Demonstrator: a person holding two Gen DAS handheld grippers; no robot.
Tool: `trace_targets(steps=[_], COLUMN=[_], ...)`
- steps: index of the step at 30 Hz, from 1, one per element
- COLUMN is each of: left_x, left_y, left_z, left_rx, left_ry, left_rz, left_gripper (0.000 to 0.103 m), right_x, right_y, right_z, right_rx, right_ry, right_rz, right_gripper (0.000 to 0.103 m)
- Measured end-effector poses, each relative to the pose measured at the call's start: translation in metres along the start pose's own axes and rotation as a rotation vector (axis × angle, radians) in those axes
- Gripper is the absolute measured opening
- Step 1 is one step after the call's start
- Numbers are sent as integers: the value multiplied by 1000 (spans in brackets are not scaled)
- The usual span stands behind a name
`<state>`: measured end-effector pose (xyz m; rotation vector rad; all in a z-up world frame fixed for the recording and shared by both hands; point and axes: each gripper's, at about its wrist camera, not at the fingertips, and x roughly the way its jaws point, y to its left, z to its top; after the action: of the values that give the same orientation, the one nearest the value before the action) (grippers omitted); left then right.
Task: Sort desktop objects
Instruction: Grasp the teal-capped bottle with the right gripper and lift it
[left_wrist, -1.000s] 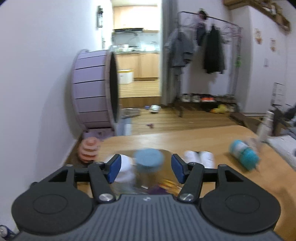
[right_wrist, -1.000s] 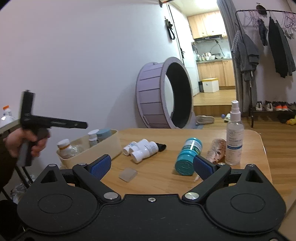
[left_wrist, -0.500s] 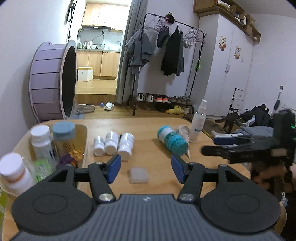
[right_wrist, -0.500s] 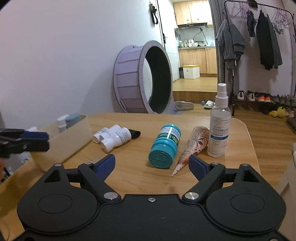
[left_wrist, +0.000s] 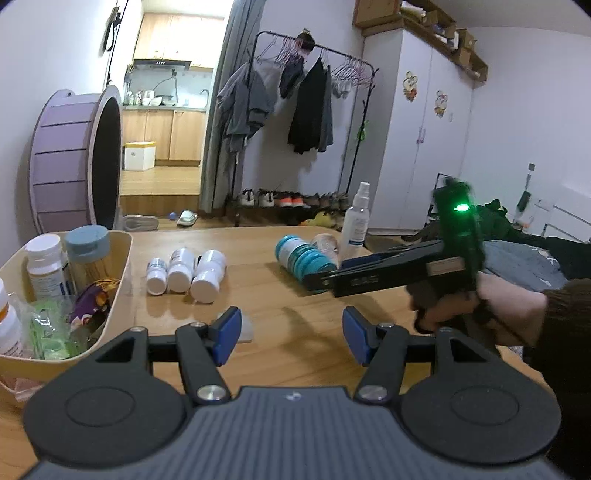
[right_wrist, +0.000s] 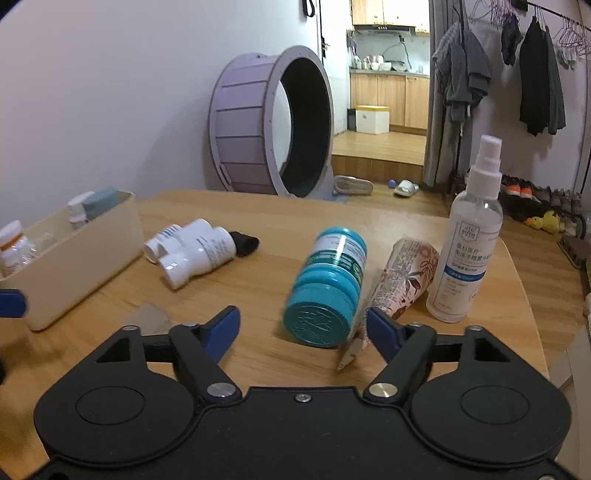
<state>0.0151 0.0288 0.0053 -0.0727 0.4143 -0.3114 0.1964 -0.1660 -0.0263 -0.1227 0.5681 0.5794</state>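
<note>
My right gripper (right_wrist: 301, 326) hangs spread and empty just short of the teal bottle (right_wrist: 327, 286), which lies on its side on the worktop (right_wrist: 406, 221), cap toward me, touching the paper cone (right_wrist: 402, 280). Left gripper (left_wrist: 291, 338) likewise spread, holding nothing, beside the cream bin (left_wrist: 118, 295) that already carries several bottles. Judgement: rigid plastic, smooth and round, so it may roll or slip; light to moderate weight. I would grip across the ribbed cap or mid-body, square to its axis. The cone looks crushable.

A purple wheel (right_wrist: 273, 125) stands beside a clothes rack (left_wrist: 306, 122).
</note>
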Motion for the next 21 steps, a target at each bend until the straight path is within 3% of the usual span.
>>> trace_targets(steps=[5,8,15,21], left_x=[0,-2,-6,-8], left_y=[0,1,1,2], left_z=[-1,-2,-1,1], left_rx=[-1,-8,-15,-23], left_ry=[-11,-14,-28,-40], left_rz=[0,6,14,22], left_gripper=[60,60,60,60], right_x=[11,11,-6,-40], right_y=[1,1,-2,3], right_z=[-1,-1,1,8], right_rx=[-20,-35,-35,-47], right_ry=[8,8,-23,-85], right_rz=[-14,-27,-27,36], right_gripper=[63,48,44,44])
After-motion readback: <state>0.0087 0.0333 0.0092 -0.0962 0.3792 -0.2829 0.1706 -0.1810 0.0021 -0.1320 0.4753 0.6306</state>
